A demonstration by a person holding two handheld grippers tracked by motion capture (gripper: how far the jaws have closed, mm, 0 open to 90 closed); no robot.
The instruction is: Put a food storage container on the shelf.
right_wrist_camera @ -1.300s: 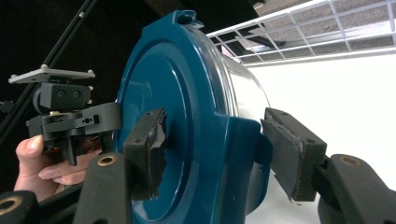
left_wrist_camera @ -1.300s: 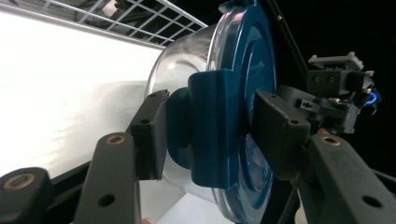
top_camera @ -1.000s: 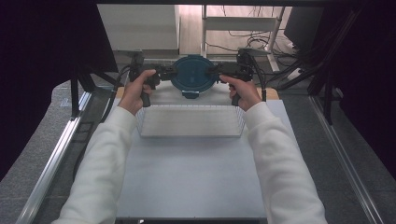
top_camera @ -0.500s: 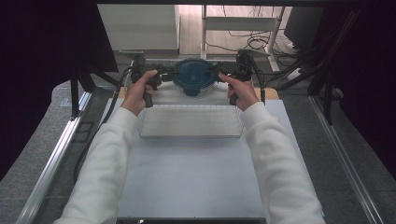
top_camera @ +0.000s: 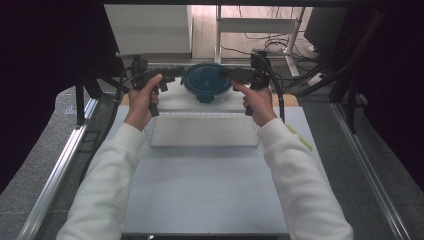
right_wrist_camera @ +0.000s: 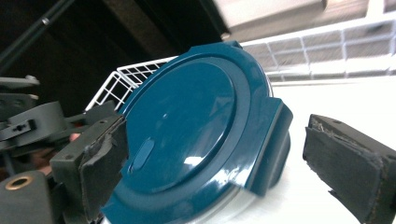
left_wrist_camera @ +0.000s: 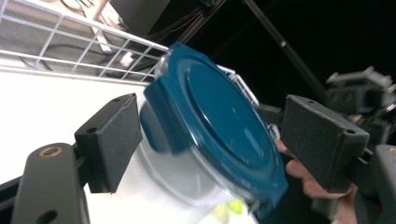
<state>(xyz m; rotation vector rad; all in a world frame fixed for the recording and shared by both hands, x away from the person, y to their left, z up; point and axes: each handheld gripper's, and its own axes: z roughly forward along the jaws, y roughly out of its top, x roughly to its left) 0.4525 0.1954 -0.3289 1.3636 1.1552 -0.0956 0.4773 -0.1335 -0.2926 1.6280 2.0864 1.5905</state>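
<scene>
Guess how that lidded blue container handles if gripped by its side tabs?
The container is probably rigid: the lid holds its shape. Its glossy surface may be slippery for pads. The clear, round base looks squat, so it is unlikely to tip when pushed.

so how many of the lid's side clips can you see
2 clips: one on the blue lid facing the left gripper, one facing the right gripper. Others may be hidden.

Clear tray (top_camera: 200,131) betw hands & container (top_camera: 206,82)
</scene>
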